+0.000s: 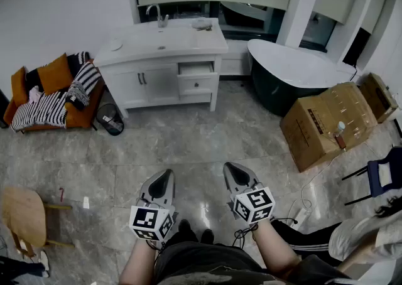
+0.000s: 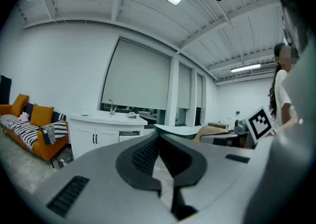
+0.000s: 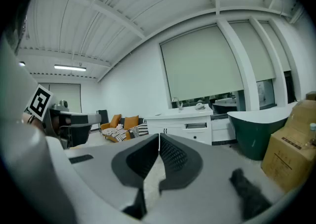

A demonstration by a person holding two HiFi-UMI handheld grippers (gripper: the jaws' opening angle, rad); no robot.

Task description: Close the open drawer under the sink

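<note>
The drawer (image 1: 196,69) stands pulled out at the right end of the vanity (image 1: 141,83) front, just under the top edge and to the right of the sink (image 1: 161,47). Its long axis runs side to side, its face turned toward the person. It lies straight ahead and well apart from both tools, across open floor (image 1: 188,139). The left hand-held gripper (image 1: 164,177) and right hand-held gripper (image 1: 232,169) both have their jaws closed together on nothing. The drawer sits about midway between their lines, with the right perhaps slightly nearer, so a walk-up comes before any push.
</note>
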